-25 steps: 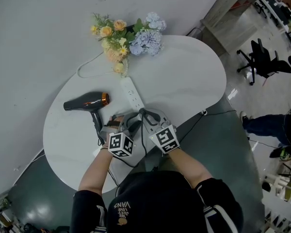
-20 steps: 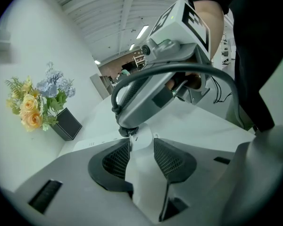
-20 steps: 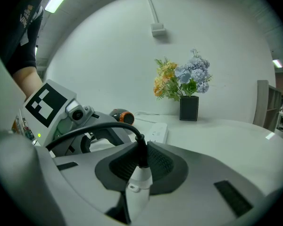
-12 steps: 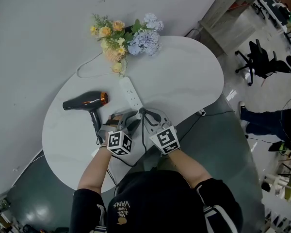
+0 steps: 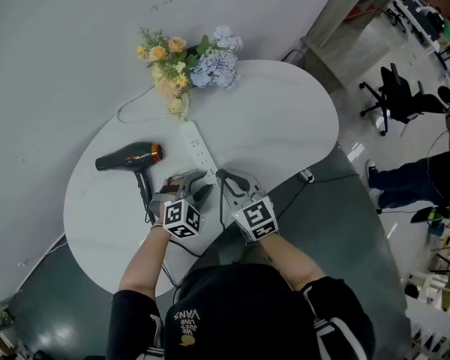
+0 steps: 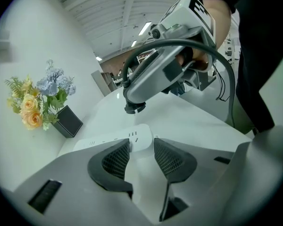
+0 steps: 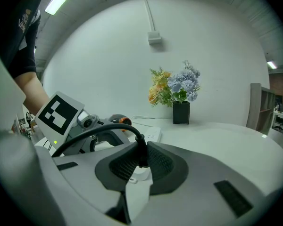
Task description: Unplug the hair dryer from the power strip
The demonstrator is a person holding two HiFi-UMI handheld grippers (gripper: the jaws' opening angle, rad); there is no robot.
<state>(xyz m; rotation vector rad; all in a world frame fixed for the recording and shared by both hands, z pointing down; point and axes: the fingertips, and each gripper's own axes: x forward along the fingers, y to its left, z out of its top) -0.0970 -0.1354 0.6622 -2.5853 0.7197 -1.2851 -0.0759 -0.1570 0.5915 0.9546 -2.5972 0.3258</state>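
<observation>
A black hair dryer with an orange ring lies on the white table, left of the white power strip. My right gripper is shut on the dryer's black plug, which hangs clear above the strip's near end. In the right gripper view the plug sits pinched between the pads, and its black cable arcs back to the left. My left gripper stands open, its fingertips just over the strip's near end; contact cannot be told.
A flower bunch in a black pot stands at the table's far edge, behind the strip. The strip's white cord loops off to the left. An office chair and a seated person's legs are at the right.
My right gripper has risen a little with the plug, away from the strip. The left gripper has kept still.
</observation>
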